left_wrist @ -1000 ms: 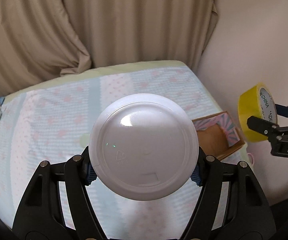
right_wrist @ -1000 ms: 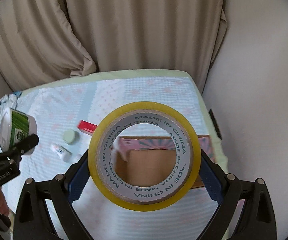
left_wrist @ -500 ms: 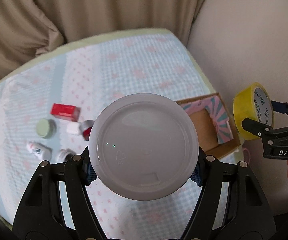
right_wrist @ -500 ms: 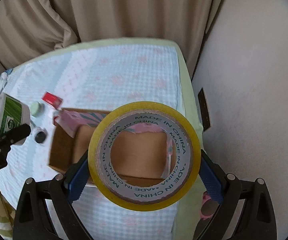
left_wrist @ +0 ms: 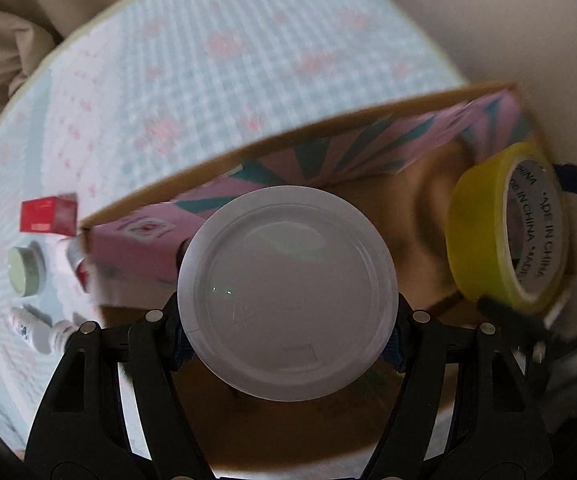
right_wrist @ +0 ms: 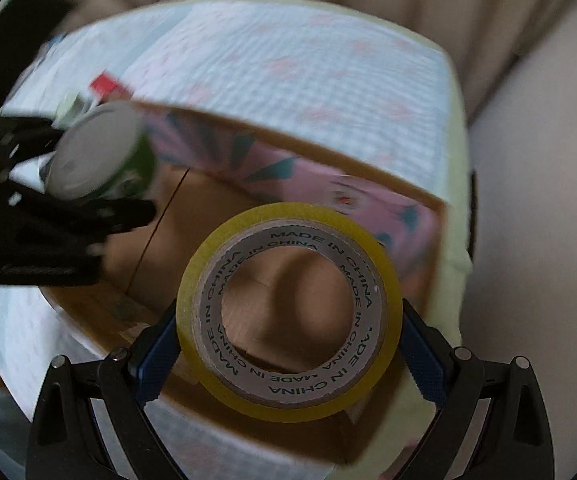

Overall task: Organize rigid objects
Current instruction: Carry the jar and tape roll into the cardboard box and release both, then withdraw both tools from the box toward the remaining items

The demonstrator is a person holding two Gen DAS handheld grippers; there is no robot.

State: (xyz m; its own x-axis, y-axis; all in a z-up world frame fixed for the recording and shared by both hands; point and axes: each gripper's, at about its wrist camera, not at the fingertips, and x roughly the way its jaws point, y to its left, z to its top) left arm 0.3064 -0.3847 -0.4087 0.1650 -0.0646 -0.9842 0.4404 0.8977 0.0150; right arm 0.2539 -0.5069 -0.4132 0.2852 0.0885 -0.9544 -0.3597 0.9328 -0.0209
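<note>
My left gripper (left_wrist: 287, 340) is shut on a white-lidded green tub (left_wrist: 287, 292), held over the open cardboard box (left_wrist: 328, 136) with pink and teal inner flaps. The tub also shows in the right wrist view (right_wrist: 100, 152). My right gripper (right_wrist: 288, 336) is shut on a yellow tape roll (right_wrist: 288, 312), held over the box's right part (right_wrist: 368, 196). The roll shows in the left wrist view (left_wrist: 508, 224) at the right. Both items hang just above the box floor.
On the checked cloth left of the box lie a red box (left_wrist: 48, 216), a green-lidded jar (left_wrist: 26, 272), a small white bottle (left_wrist: 36, 330) and a partly hidden tube. A wall stands to the right, curtains behind the table.
Both grippers have moved forward and down over the box with their items still held. The box now fills much of both views.
</note>
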